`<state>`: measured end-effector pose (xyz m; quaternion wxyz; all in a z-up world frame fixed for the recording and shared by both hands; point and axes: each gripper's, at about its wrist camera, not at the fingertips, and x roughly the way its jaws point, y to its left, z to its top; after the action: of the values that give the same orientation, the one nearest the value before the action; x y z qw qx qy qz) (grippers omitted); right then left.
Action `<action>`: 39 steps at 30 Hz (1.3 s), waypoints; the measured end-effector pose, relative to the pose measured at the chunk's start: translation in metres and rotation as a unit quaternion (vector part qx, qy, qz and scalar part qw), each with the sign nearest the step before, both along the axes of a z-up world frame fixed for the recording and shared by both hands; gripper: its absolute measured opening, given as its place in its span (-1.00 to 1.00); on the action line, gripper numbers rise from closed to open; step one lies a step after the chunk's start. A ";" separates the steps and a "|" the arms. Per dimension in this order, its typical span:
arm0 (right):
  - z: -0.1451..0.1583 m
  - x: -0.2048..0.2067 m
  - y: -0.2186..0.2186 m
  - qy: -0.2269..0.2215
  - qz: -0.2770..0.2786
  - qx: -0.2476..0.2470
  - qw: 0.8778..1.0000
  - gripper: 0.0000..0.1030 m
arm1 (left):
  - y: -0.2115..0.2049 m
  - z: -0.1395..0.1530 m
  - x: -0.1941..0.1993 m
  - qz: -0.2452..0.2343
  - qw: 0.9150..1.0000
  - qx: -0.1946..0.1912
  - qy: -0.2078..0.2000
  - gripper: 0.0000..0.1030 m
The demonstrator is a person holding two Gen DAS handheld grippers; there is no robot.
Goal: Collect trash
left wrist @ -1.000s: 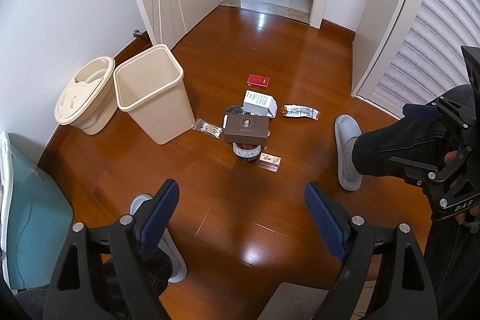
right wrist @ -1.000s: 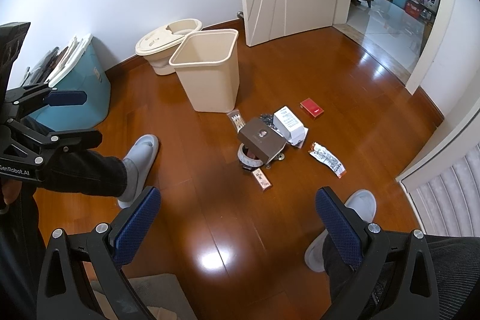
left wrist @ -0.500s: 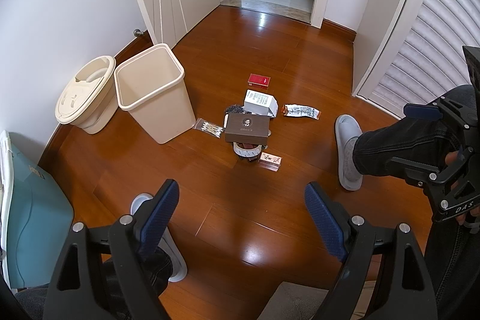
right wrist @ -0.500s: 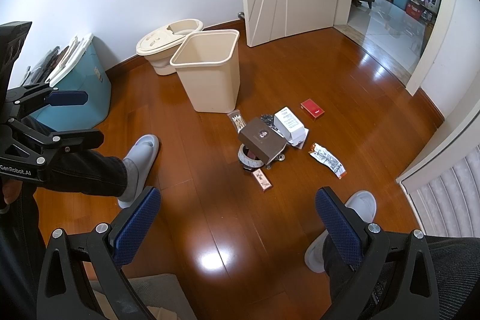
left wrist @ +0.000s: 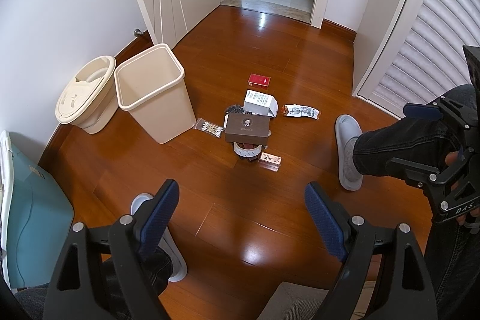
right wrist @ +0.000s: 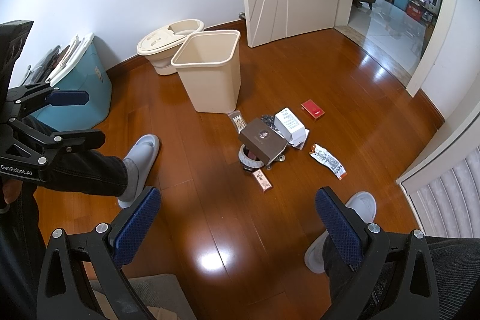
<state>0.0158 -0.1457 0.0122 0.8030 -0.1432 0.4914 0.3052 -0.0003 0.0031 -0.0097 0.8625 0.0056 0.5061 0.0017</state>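
brown box point(left wrist: 246, 128) hides most of tape roll point(left wrist: 246, 150) beneath | box print too small to read | teal bin point(left wrist: 30, 230) cut off at frame edge

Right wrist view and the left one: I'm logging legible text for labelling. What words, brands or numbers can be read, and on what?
"GenRobot.AI": on the left gripper frame, right wrist view.
"DAS": on the right gripper frame, left wrist view; cut off.
Brown box, white box, red pack, wrapper: print too small to read.

- Your beige bin point(left wrist: 156, 98): upright, open, on wood floor.
- Trash just right of it: brown box point(left wrist: 247, 128) atop tape roll point(left wrist: 247, 151), white box point(left wrist: 260, 101), red pack point(left wrist: 259, 80), cotton-swab bag point(left wrist: 210, 127), wrapper point(left wrist: 301, 112).
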 end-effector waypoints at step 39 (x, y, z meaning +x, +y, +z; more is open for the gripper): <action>-0.275 0.314 -0.020 0.149 0.206 -0.212 0.944 0.99 | 0.035 -0.231 0.200 0.317 0.923 -0.115 0.183 0.67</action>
<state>0.3299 -0.1652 -0.2625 0.5913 -0.3615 0.6185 0.3703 0.2002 0.0381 -0.2403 0.7036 -0.2539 0.6275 0.2160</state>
